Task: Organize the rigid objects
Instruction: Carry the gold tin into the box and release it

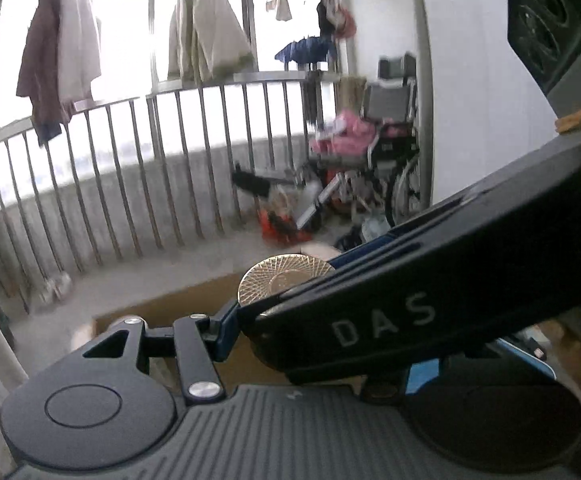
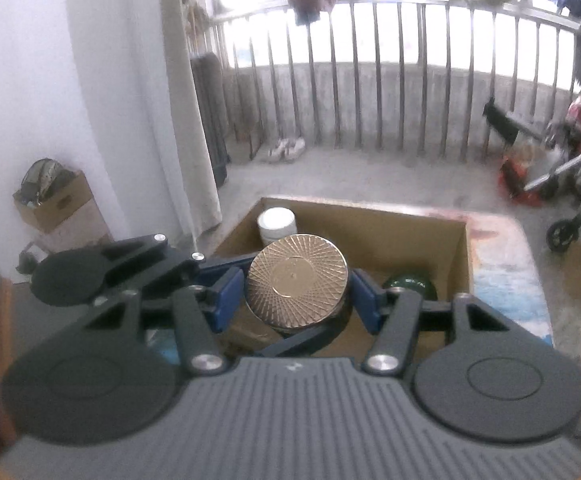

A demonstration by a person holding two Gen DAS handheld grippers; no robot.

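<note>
Both grippers meet on the round tin with the patterned gold lid: the right gripper has its jaws closed on the sides, the left gripper grips it too, above the cardboard box. Next, I'd judge, lower it inside beside the white jar.

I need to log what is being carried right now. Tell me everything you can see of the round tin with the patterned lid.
The round tin is a squat metal can, its shiny gold-silver lid engraved with a fine radiating line pattern around a plain central disc; the side wall looks darker. It tilts so the lid faces the camera. The right gripper is shut on it, blue pads pressing its opposite sides, above an open cardboard box. The left gripper also reaches it; only one of its pads shows against the tin.
</note>
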